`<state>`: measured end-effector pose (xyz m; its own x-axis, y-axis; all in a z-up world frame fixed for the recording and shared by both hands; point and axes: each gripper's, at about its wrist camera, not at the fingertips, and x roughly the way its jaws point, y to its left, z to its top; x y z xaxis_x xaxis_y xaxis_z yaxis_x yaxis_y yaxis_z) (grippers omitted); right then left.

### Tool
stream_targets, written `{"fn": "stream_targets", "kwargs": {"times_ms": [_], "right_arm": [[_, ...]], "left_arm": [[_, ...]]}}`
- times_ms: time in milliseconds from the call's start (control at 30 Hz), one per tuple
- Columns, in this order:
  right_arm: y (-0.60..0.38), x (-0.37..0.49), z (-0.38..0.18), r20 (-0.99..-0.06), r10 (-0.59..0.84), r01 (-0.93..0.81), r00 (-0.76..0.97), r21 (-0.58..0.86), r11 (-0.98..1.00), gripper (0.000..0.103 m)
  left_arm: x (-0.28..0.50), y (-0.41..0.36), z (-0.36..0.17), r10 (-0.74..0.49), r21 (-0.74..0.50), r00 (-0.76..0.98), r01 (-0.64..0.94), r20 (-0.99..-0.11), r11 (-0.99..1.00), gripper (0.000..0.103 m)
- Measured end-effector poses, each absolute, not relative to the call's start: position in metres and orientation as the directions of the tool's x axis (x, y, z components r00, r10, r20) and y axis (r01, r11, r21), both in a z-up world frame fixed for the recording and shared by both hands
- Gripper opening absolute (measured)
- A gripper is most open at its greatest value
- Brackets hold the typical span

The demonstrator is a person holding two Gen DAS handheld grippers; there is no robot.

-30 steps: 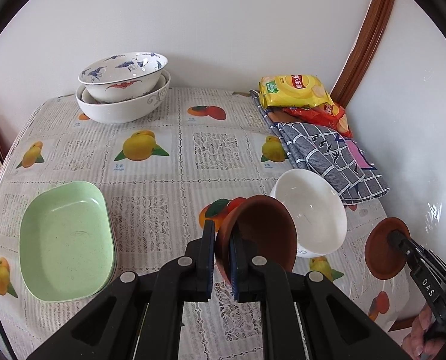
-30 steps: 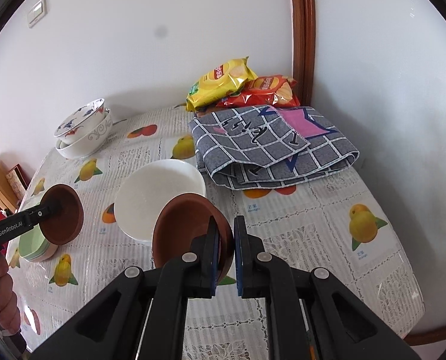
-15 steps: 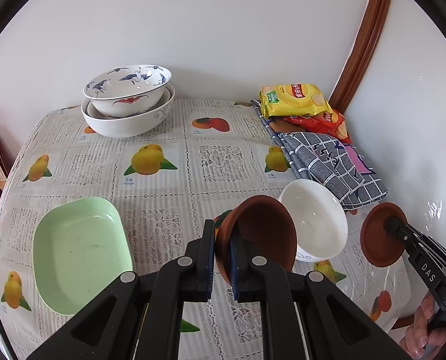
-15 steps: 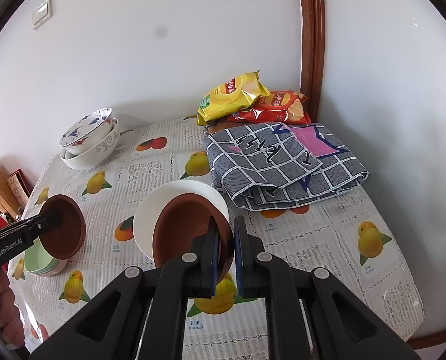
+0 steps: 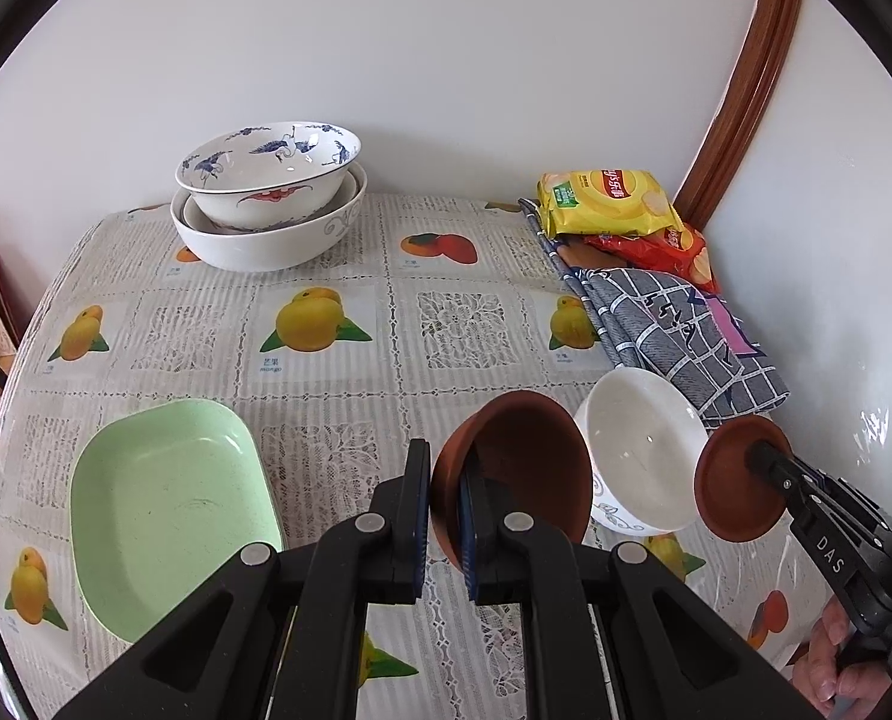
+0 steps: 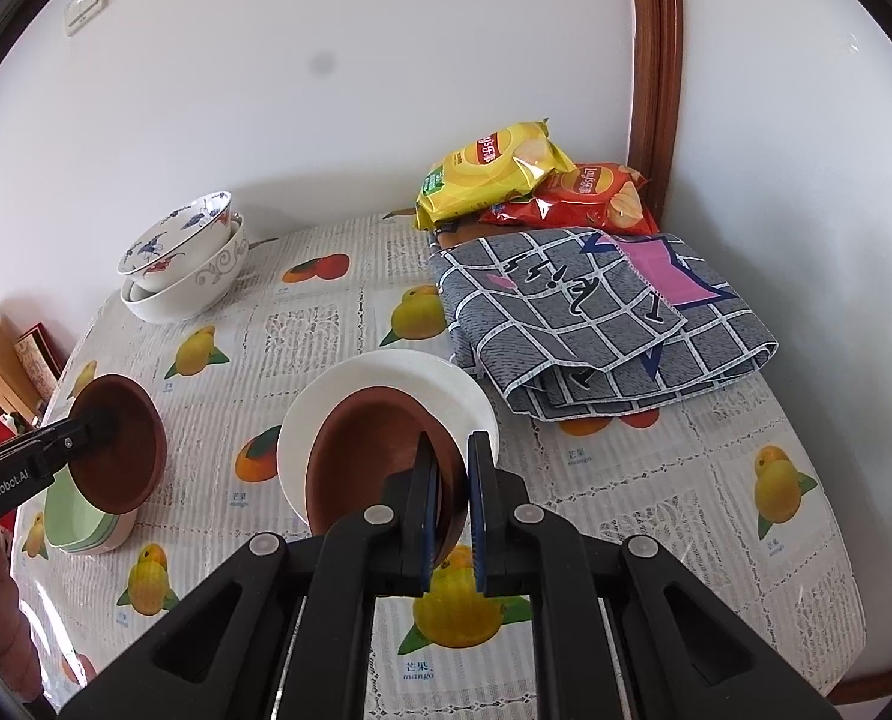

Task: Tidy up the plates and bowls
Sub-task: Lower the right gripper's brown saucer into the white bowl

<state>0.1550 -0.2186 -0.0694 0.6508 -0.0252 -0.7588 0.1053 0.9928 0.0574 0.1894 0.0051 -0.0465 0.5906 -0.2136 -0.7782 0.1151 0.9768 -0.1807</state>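
Compared with 1 second ago, the right gripper (image 6: 449,468) is carrying its brown bowl (image 6: 374,450) over the white bowl (image 6: 386,384), which it is now overlapping at 12 o'clock rather than sitting beside; in the left wrist view the green dish (image 5: 170,510) is showing more fully at 8 o'clock. The left gripper (image 5: 444,480) is pointing steeply down toward the desk (image 5: 464,324), its jaws clamped narrow on the rim of a second brown bowl (image 5: 524,456), which is hanging tilted just left of the white bowl (image 5: 644,450). The right gripper is angled down likewise, jaws pinched on its bowl's rim; from the left view it is appearing at 4 o'clock, a hand (image 5: 836,660) gripping its handle. At 11 o'clock, 2 patterned bowls (image 5: 266,192) are sitting nested. At 1 o'clock, a yellow chip bag (image 5: 608,198) and a red one (image 5: 662,246) are lying by a grey checked cloth (image 5: 674,324). "DAS" is reading on the right gripper, "GenRobot.AI" on the left gripper (image 6: 95,429), and "mango" under the fruit prints on the tablecloth.
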Motion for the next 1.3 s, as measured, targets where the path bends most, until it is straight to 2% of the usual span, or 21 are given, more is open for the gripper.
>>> {"fn": "stream_targets", "kwargs": {"times_ms": [1300], "right_arm": [[-0.212,0.196,-0.106,-0.802,-0.024,0.096,0.596,0.041,0.995,0.009]], "left_arm": [[0.224,0.011,-0.076,-0.191,-0.186,0.544,0.065,-0.817,0.98,0.009]]}}
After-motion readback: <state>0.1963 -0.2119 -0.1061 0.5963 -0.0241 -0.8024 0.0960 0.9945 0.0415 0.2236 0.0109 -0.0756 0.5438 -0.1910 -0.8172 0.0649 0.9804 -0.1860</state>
